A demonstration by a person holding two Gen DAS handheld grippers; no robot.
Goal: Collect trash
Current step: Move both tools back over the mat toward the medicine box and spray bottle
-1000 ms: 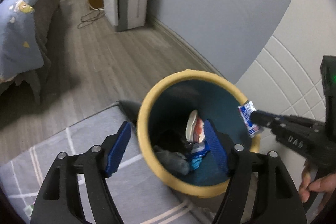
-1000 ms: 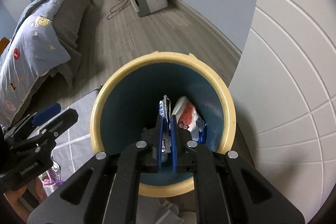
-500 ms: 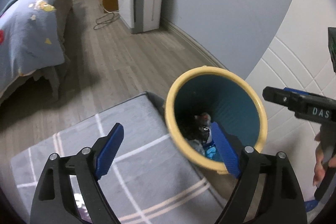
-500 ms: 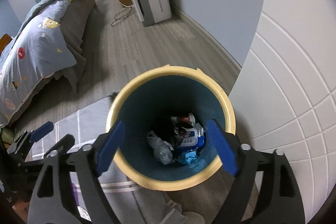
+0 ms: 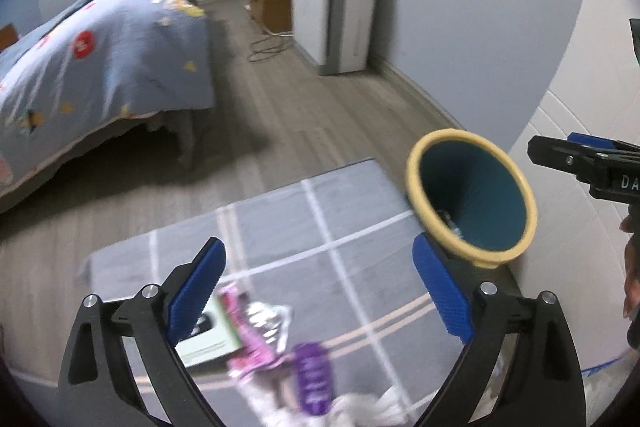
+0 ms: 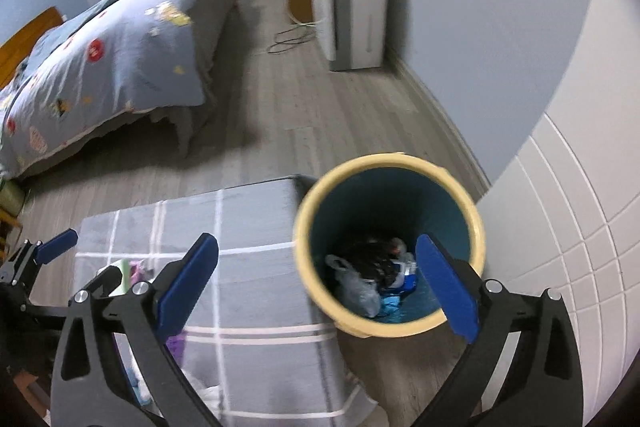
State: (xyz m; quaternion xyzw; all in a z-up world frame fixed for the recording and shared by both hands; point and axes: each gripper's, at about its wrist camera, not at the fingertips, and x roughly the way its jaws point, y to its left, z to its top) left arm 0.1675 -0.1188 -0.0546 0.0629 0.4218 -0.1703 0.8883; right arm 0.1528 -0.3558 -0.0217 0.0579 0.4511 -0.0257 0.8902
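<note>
Left gripper (image 5: 316,291), jaws opening wide with nothing between them, hangs over the grey checked rug (image 5: 280,227), above loose wrappers (image 5: 260,331). Right gripper (image 6: 316,283), jaws likewise opening and empty, is poised above the yellow-rimmed bin (image 6: 388,247), which stands on the wood floor between rug and white tiled wall (image 6: 560,247); bagged trash (image 6: 372,275) lies in its bottom.
</note>
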